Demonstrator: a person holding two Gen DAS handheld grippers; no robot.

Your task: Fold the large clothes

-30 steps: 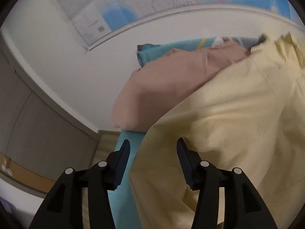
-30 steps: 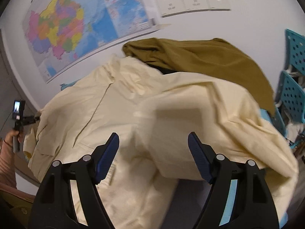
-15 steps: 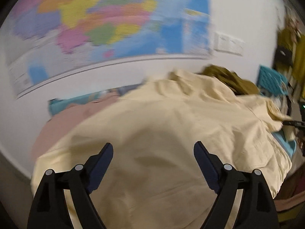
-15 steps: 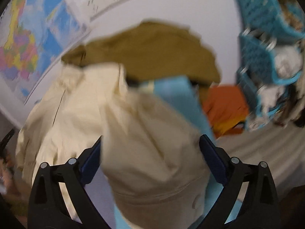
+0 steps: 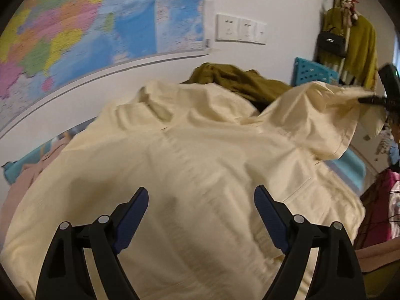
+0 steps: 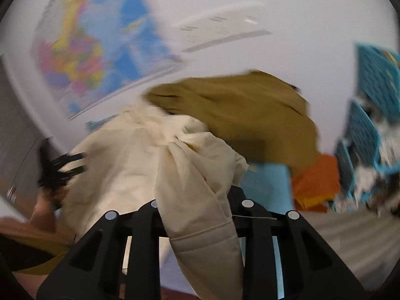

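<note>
A large pale-yellow cotton jacket (image 5: 200,165) lies spread and rumpled over a turquoise-covered worktop (image 5: 352,165), one sleeve (image 6: 200,200) lifted clear of the heap. I have that sleeve pinched in the right tool (image 6: 200,207), its jaws drawn close together on a bunched length of cloth with the stitched cuff hanging down towards the camera. My left tool (image 5: 201,205) hovers above the jacket's broad body, jaws spread wide and gripping nothing.

I judge the fabric soft, light and limp: it creases where it falls, sags between holds and will not keep a line unless drawn taut. It looks matte rather than slippery, so a firm pinch on a seam, cuff or hem should hold better than a pinch on loose cloth. The hem or the shoulder seam nearest my free tool seems the sensible second hold, so the sleeve can be carried flat across the body.

Against the far edge of the jacket is an olive-brown garment (image 5: 237,80), partly tucked behind it. A folded orange cloth (image 6: 315,182) sits further right, and a dusty-pink garment (image 5: 17,190) shows at the left. Turquoise perforated plastic baskets (image 6: 370,115) stand at the right, a coloured wall map (image 5: 87,30) and white wall sockets (image 5: 240,28) behind. The right view is heavily blurred.
</note>
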